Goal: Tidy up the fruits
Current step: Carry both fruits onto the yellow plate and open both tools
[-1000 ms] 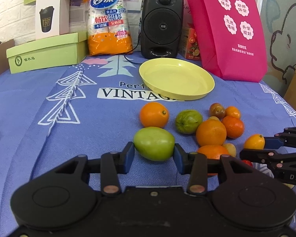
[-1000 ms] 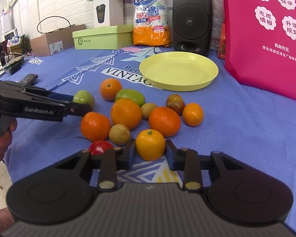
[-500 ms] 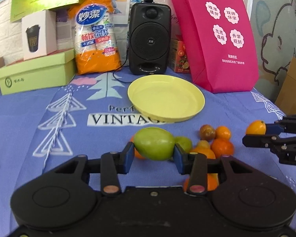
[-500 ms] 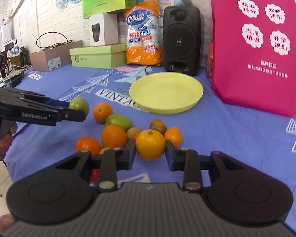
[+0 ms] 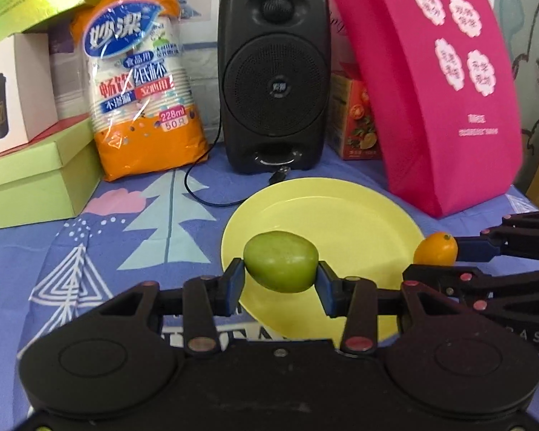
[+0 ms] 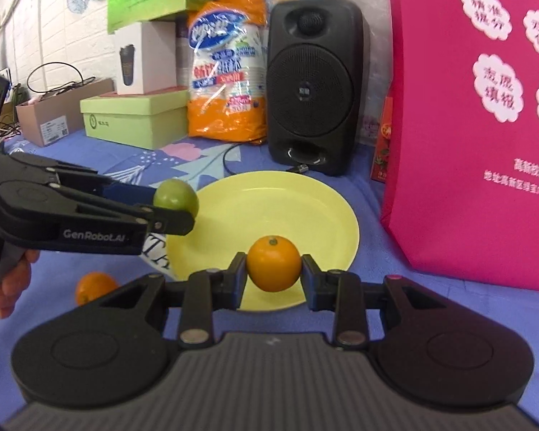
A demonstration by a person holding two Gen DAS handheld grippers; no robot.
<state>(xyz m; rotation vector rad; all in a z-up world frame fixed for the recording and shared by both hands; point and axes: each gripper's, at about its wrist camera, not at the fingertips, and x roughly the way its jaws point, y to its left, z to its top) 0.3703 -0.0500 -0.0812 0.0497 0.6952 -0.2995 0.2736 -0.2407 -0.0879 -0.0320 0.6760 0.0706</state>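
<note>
Left wrist view: the left hand-held gripper (image 5: 280, 287) is held level, up off the bench (image 5: 90, 251), pointing at the back wall, with its two blue pads clamped on a green fruit (image 5: 281, 267). The fruit hangs over the near-left part of the yellow plate (image 5: 341, 222), clear of it. The right hand-held gripper (image 5: 435, 256) pokes in from the right edge, seen side-on, squeezing a small orange (image 5: 436, 249) right at the plate's right rim. Only its front end shows; the rest is cut off by the frame. The near rim of the plate is hidden behind the left gripper's body.

Right wrist view: the right hand-held gripper (image 6: 273, 280) is also level and raised, clamped on the orange (image 6: 273, 264), which sits over the near edge of the plate (image 6: 287, 208). The left hand-held gripper (image 6: 174, 208) comes in from the left, tilted slightly down toward the plate's left rim, with the green fruit (image 6: 176, 199) pinched at its tip. A bit of the person's hand (image 6: 3, 280) wraps the handle at the left edge, mostly cut off. One loose orange fruit (image 6: 93, 287) lies on the blue cloth left of the plate, partly hidden behind the gripper body. The whole view is a bit blurry.
</note>
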